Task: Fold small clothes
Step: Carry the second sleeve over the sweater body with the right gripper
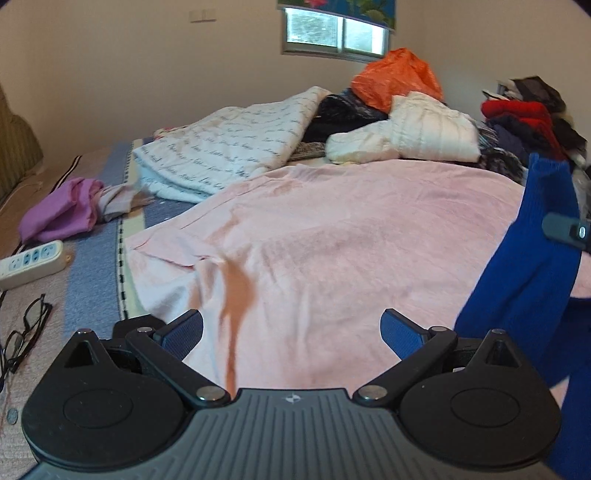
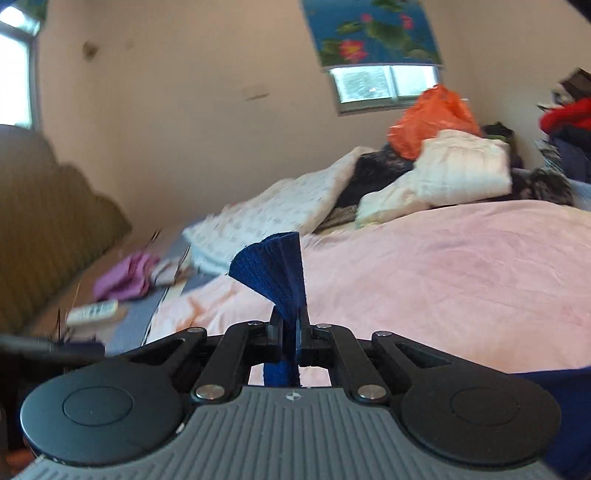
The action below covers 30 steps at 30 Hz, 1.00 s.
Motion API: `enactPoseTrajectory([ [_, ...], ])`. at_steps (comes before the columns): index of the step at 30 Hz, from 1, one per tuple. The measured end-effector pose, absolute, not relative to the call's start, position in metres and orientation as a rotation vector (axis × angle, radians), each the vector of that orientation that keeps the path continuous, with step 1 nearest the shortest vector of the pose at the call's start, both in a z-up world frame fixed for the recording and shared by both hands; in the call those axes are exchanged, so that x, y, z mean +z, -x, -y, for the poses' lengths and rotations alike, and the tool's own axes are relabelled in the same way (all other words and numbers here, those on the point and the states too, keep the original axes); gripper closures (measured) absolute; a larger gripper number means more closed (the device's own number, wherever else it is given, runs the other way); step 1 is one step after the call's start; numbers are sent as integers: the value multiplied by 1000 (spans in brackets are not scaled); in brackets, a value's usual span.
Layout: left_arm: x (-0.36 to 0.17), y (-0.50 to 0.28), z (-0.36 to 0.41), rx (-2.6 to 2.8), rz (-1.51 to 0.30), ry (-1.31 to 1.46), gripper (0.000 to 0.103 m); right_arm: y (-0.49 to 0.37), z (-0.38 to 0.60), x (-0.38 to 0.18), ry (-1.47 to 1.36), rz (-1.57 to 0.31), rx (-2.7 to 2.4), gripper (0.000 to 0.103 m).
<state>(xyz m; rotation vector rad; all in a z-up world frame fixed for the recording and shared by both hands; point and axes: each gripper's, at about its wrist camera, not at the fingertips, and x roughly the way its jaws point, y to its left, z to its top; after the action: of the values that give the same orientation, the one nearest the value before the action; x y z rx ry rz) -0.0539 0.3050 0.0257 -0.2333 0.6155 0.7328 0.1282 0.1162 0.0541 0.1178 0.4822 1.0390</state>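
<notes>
Pink sheet [image 1: 332, 229] on bed, cream walls, small window [image 1: 334, 33]

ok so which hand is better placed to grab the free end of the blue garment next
Left. The right tool is already shut on one end of the blue garment, which hangs just to the right of the left tool. The left tool is open and empty over the pink sheet, so it probably only needs a short move across.

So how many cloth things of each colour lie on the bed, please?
Blue: 1, sock in right gripper
Pink: 1, sheet
Purple: 1, cloth
Orange: 1, bag
White: 2, quilt, pillow
Red: 1, garment
Total: 7
</notes>
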Motion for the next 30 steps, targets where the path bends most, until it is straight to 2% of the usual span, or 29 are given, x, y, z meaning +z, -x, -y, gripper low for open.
enactPoseTrajectory([
  [3,23,31,-269,649,-641,144,0,-150,-58,53,-263,-485,915,95],
  [8,13,-3,-201,421,-667,43,0,-164,34,19,-500,-537,725,95],
  [13,-7,-33,-134,228,-667,-71,0,-150,88,-19,-589,-553,562,94],
  [18,-24,-53,-106,192,-678,-65,0,-143,140,-49,-623,-562,403,94],
  [23,-42,-62,-94,206,-725,-82,0,-145,168,-82,-701,-639,323,81],
  [25,-45,-60,-91,202,-735,-93,0,-148,175,-92,-773,-646,311,66],
  [27,-43,-58,-89,206,-726,-107,0,-152,182,-100,-850,-643,301,60],
  [30,-37,-57,-88,207,-705,-119,0,-160,185,-110,-931,-649,309,61],
])
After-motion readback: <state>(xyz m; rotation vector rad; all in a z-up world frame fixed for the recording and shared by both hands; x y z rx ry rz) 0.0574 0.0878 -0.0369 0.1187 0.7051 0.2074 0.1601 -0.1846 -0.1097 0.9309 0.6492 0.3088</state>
